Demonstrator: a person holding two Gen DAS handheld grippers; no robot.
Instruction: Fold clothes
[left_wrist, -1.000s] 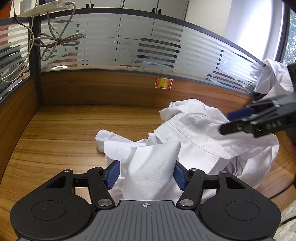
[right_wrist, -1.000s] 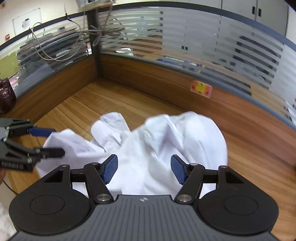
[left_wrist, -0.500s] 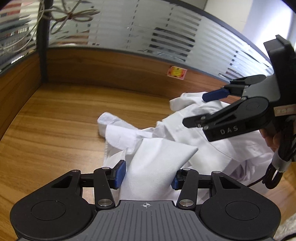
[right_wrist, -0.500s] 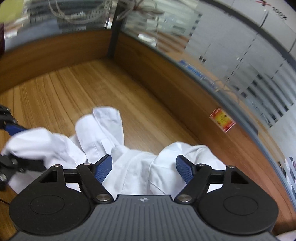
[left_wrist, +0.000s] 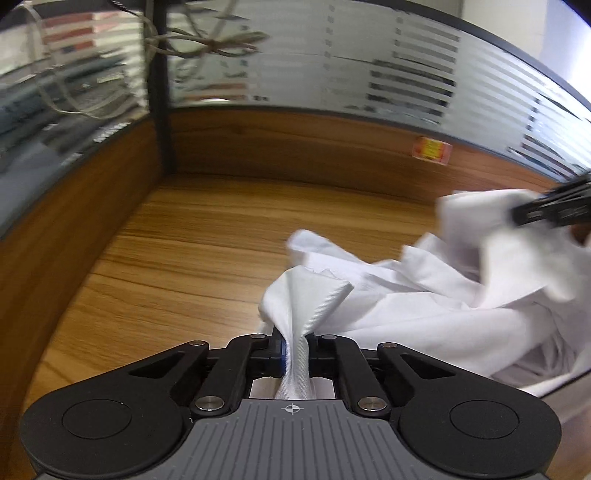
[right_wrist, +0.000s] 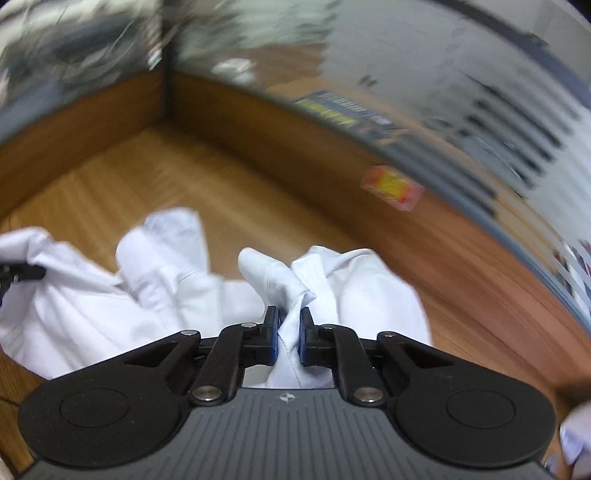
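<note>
The main risk, as I judge it, is a slip: each pair of tongs grips only a narrow bunch of the shirt (left_wrist: 424, 306), and thin cotton twisted into a rope can pull out if the two hands draw apart sharply. A second risk is that the bunches are not matching points of the garment (neither view shows whether they are shoulders, hem or sleeve), so lifting or spreading from here could leave it skewed or twisted instead of flat. The loose sleeve end (right_wrist: 173, 236) could also trail and tuck under the body of the cloth as it moves. Both views are smeared, which suggests quick motion, and that raises the chance of either failure.

The left tongs (left_wrist: 293, 347) are pressed together on a gathered fold that rises as a tight twist from between the tips and fans out just beyond them. The right tongs (right_wrist: 288, 336) are likewise pinching a fold, which stands up in a peak right ahead of the tips. The shirt itself lies crumpled on the wooden desk (left_wrist: 207, 240), not folded; from the left tongs it spreads ahead and to the right, and from the right tongs it spreads ahead and to the left, so the bulk sits between the two
</note>
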